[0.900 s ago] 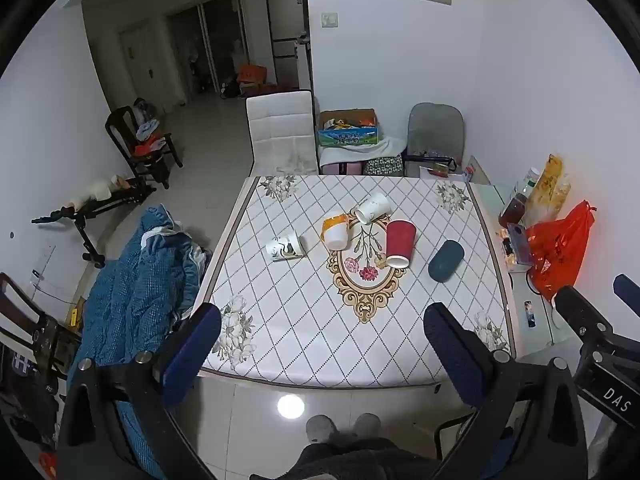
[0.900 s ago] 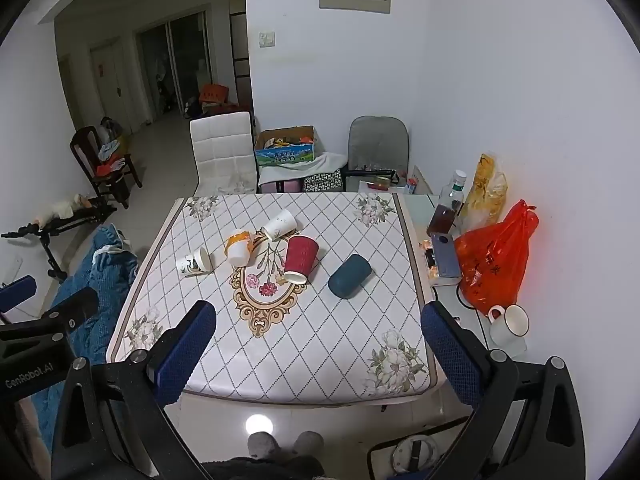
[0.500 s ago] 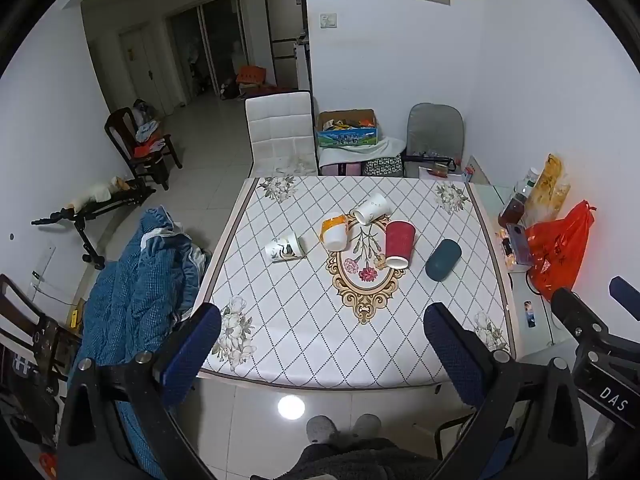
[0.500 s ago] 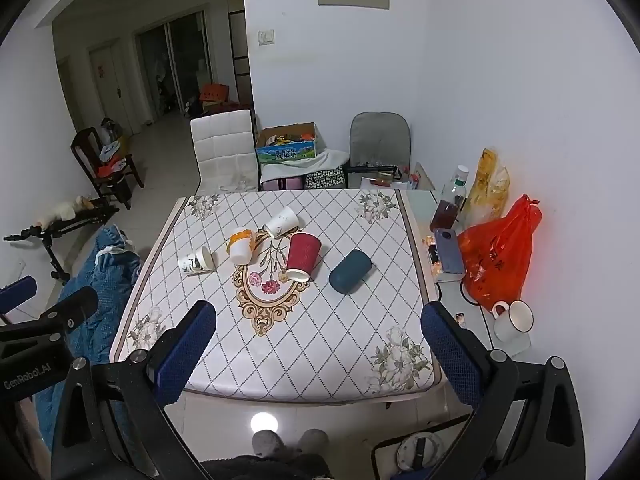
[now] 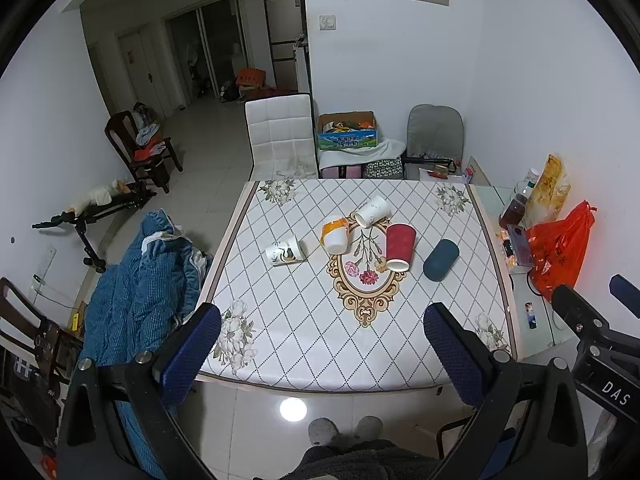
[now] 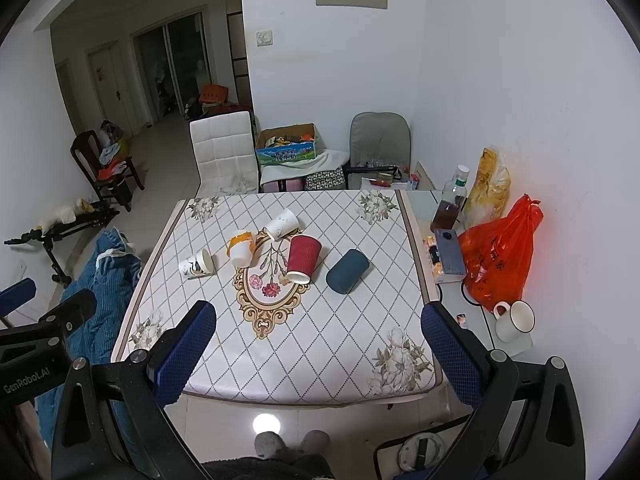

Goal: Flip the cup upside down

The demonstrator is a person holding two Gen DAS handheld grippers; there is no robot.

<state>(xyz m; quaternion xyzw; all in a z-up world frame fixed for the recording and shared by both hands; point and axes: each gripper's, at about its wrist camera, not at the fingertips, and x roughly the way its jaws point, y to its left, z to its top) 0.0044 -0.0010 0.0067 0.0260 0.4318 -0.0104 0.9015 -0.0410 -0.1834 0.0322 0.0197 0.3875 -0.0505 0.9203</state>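
Observation:
Several cups lie on their sides on the table (image 5: 320,352): a red ribbed cup (image 5: 399,246) (image 6: 303,258), a dark blue cup (image 5: 440,254) (image 6: 347,265), a white cup with an orange band (image 5: 335,234) (image 6: 241,247), a plain white cup (image 5: 373,211) (image 6: 282,223) and a small patterned cup (image 5: 285,251) (image 6: 196,264). My left gripper (image 5: 322,340) is open and empty, well above the table's near edge. My right gripper (image 6: 318,338) is open and empty at the same height, to its right.
A white chair (image 5: 280,136) and a grey chair (image 5: 435,132) stand behind the table. A blue blanket (image 5: 136,292) lies at its left. An orange bag (image 6: 500,256), bottle (image 6: 450,204), phone and white mug (image 6: 514,320) sit on the side shelf at right.
Both views have shifted very slightly; the table sits a little further up and left in the frames. The cups have not moved and both grippers stay open.

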